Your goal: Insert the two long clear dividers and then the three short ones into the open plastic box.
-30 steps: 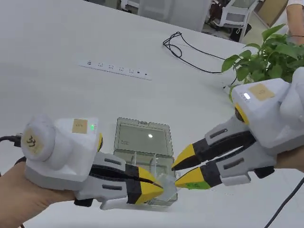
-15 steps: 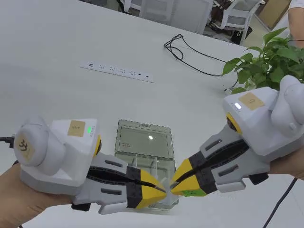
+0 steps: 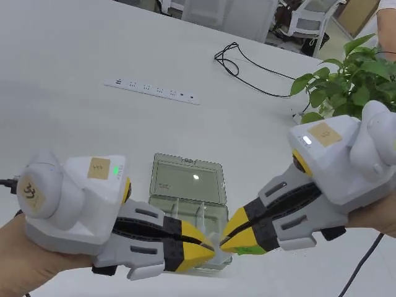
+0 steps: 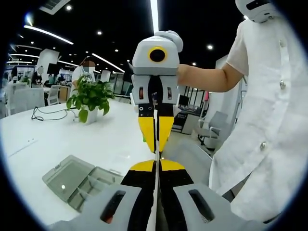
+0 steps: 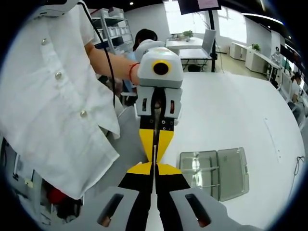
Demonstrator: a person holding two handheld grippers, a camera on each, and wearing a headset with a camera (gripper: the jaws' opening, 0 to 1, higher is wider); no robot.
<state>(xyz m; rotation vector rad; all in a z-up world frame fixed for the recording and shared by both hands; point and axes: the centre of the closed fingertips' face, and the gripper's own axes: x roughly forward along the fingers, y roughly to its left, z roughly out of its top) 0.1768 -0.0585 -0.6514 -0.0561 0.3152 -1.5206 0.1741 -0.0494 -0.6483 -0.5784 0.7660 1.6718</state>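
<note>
The open plastic box (image 3: 162,197) lies on the white table, lid flat behind the base; it also shows as the box (image 4: 72,175) and the box (image 5: 236,173). Clear dividers (image 3: 177,208) stand upright inside the base. Just above the box's front right corner my left gripper (image 3: 209,250) and right gripper (image 3: 225,239) meet tip to tip. A small clear divider (image 4: 155,144) runs edge-on between them, seen as a thin line, the same divider (image 5: 154,150). Both pairs of jaws look shut on it, the left gripper (image 4: 156,166) from one end and the right gripper (image 5: 154,166) from the other.
A white power strip (image 3: 151,91) lies farther back on the table, with a black cable (image 3: 247,65) behind it. A potted plant (image 3: 346,77) stands at the right. Office chairs sit beyond the table's far edge. My white shirt (image 4: 260,120) is close behind the grippers.
The right gripper's jaws, apart a second ago, have shut, and it has come in to meet the left gripper's tips at the clear divider. The left gripper has barely moved.
</note>
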